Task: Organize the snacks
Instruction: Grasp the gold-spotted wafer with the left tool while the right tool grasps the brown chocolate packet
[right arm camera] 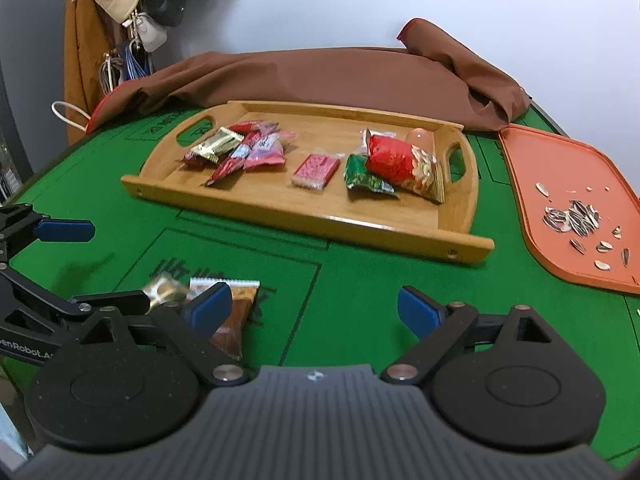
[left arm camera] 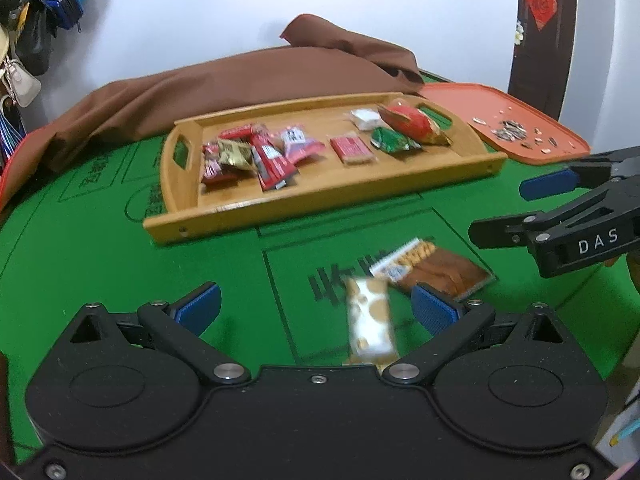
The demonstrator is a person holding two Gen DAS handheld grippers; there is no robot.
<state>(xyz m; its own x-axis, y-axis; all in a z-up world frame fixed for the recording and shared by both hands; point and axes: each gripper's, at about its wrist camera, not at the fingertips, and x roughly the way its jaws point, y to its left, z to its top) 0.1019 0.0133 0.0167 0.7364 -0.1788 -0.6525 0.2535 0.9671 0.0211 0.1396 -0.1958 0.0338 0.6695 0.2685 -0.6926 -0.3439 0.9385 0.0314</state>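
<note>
Left gripper (left arm camera: 316, 304) spread wide, gripping nothing; a blurred white-and-tan snack bar (left arm camera: 370, 322) sits between its fingers, nearer the right pad, contact unclear. Brown snack packet (left arm camera: 434, 266) lies flat on the green mat (left arm camera: 100, 264) just beyond. Right gripper (right arm camera: 316, 306) also released, empty, left pad over that packet. Wooden tray (left arm camera: 256, 216) holds sorted snacks, bare green strip between its near rim and both grippers. Orange tray (right arm camera: 532, 216) with sunflower seeds (right arm camera: 572, 218) right of it. Readable: "DAS" on right gripper; mat characters unclear.
</note>
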